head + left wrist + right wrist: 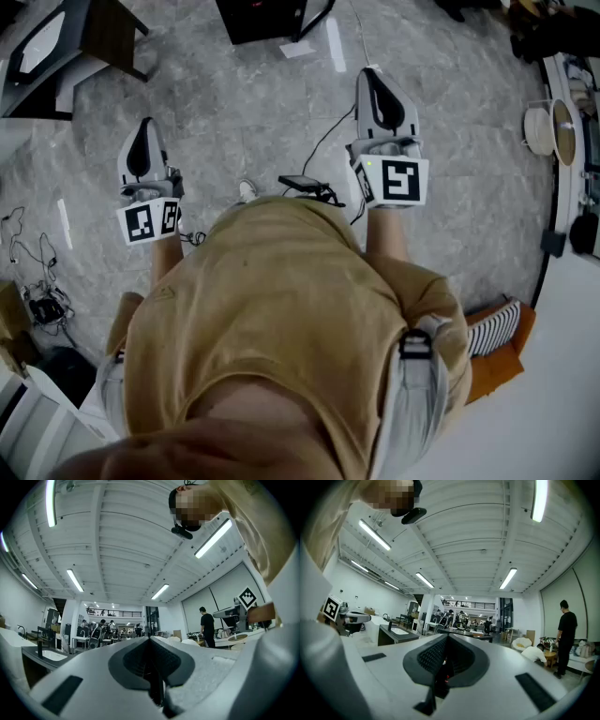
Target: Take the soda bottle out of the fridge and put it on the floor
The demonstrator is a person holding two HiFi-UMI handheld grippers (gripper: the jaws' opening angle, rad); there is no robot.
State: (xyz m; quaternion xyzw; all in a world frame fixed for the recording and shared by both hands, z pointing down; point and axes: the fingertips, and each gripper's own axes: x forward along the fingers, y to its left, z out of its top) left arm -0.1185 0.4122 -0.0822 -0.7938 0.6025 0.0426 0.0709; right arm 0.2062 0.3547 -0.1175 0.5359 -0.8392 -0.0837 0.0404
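No soda bottle and no fridge appear in any view. In the head view I look down on the person's yellow shirt (281,319), with both grippers held out level over the grey stone floor (234,112). My left gripper (145,122) is at the left and my right gripper (368,72) is at the right, a little further forward. In the left gripper view the left gripper (150,640) has its jaws together with nothing between them. The right gripper (446,638) in its own view is also shut and empty. Both look out across a large open hall.
A dark cabinet (264,19) and a chair (75,37) stand ahead on the floor. Cables (314,186) lie by the person's feet, and more cable clutter (37,300) at the left. A rack with plates (555,131) lines the right. A sink counter (396,633) and a person in black (567,634) stand ahead.
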